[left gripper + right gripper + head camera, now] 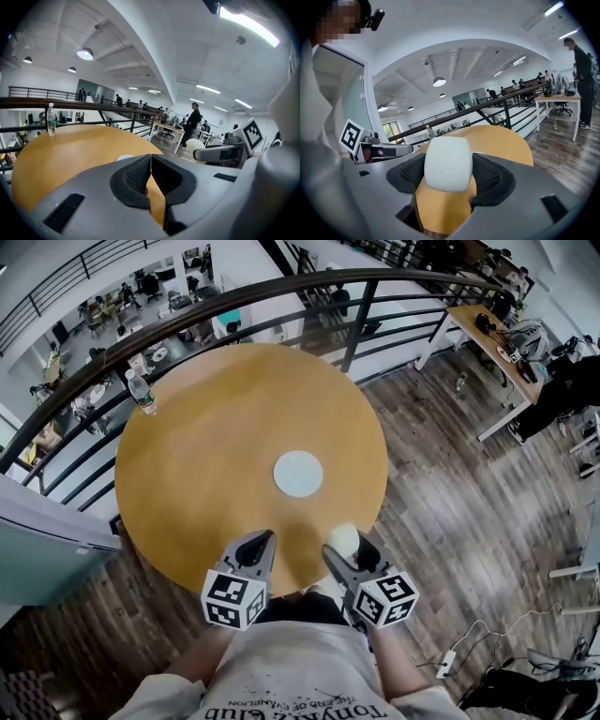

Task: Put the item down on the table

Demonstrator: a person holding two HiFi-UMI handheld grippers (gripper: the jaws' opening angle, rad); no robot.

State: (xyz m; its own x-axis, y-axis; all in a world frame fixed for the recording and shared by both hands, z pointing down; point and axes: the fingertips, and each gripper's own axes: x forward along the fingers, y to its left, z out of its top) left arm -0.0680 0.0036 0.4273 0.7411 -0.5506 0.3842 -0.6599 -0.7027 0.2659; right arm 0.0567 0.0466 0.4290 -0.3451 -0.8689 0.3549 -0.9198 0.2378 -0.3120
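A smooth, rounded white item [448, 163] sits clamped between the black pads of my right gripper [448, 174], held above the near edge of the round wooden table [216, 474]. In the head view the same white item [344, 540] shows at the tip of the right gripper [349, 549], over the table's near right rim. My left gripper [255, 552] hovers beside it at the near edge. Its jaws [151, 178] are shut together with nothing between them.
A pale round disc [298, 473] lies flat near the table's middle. A plastic water bottle [141, 393] stands at the far left edge. A dark railing [281, 296] curves behind the table, and wooden floor [469, 512] lies to the right.
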